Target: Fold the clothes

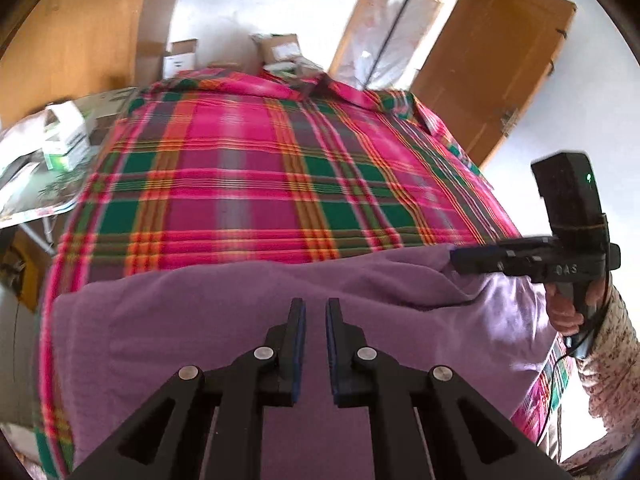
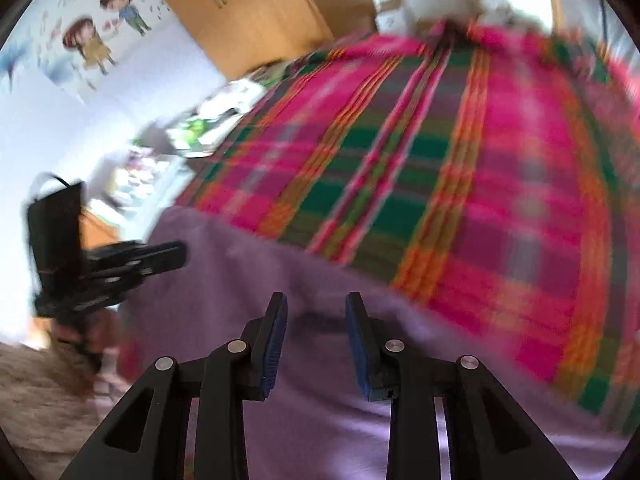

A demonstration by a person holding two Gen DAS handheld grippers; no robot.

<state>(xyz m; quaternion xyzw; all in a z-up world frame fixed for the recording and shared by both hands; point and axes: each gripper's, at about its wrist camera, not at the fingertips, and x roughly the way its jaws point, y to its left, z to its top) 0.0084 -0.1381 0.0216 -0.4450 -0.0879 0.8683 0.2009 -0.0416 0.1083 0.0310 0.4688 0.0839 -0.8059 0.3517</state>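
Note:
A purple garment (image 1: 224, 320) lies spread across the near end of the bed, and it shows blurred in the right wrist view (image 2: 320, 420). My left gripper (image 1: 315, 308) hovers over its middle, fingers only a narrow gap apart with nothing between them. The same left gripper (image 2: 176, 256) appears at the garment's left edge in the right wrist view. My right gripper (image 2: 316, 312) is open above the cloth, empty. From the left wrist view, the right gripper (image 1: 456, 258) sits at the garment's far right corner, held by a hand (image 1: 564, 312).
A pink, green and orange plaid bedspread (image 1: 260, 168) covers the bed. Boxes and papers (image 1: 60, 140) sit on a side table at left. Cardboard boxes (image 1: 280, 52) stand beyond the bed's far end. A wooden door (image 1: 492, 68) is open at right, a wardrobe (image 2: 248, 8) at left.

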